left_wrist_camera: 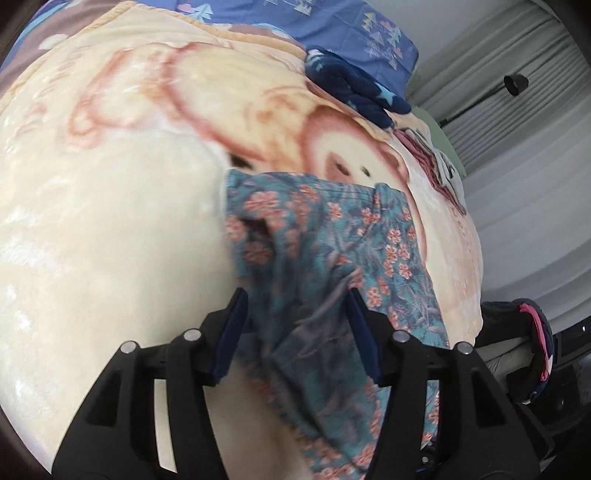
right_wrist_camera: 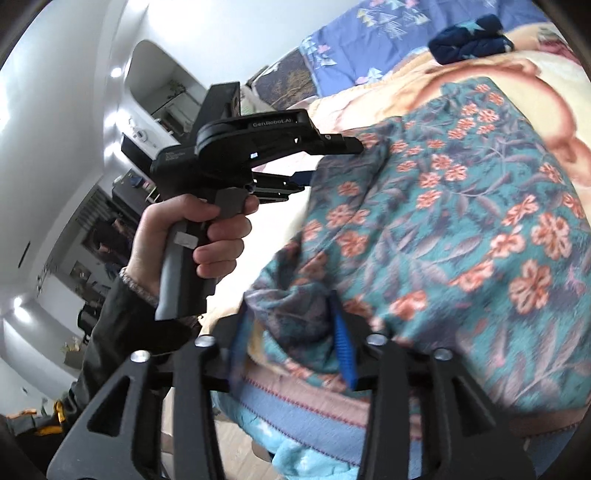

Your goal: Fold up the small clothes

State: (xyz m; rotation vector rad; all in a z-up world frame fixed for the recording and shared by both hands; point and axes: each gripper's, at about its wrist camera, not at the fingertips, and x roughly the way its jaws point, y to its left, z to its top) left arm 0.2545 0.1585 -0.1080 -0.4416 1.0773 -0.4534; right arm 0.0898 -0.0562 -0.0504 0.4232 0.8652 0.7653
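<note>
A teal garment with orange flowers (left_wrist_camera: 325, 251) lies on a cream plush blanket (left_wrist_camera: 110, 221) on a bed. My left gripper (left_wrist_camera: 299, 314) stands over its near edge, blue pads apart, a fold of the cloth rising loosely between them. In the right wrist view the same garment (right_wrist_camera: 443, 221) fills the right half. My right gripper (right_wrist_camera: 291, 347) is open at its near corner, with bunched cloth between the fingers. The left gripper (right_wrist_camera: 332, 161) shows there too, held in a hand (right_wrist_camera: 207, 229) at the garment's far left edge.
A navy star-print garment (left_wrist_camera: 351, 85) and a pink and white one (left_wrist_camera: 439, 162) lie farther back on the blanket. A blue patterned sheet (left_wrist_camera: 332, 22) covers the bed's head. White curtains (left_wrist_camera: 517, 184) hang to the right. The bed's edge and the floor (right_wrist_camera: 236, 443) lie below the right gripper.
</note>
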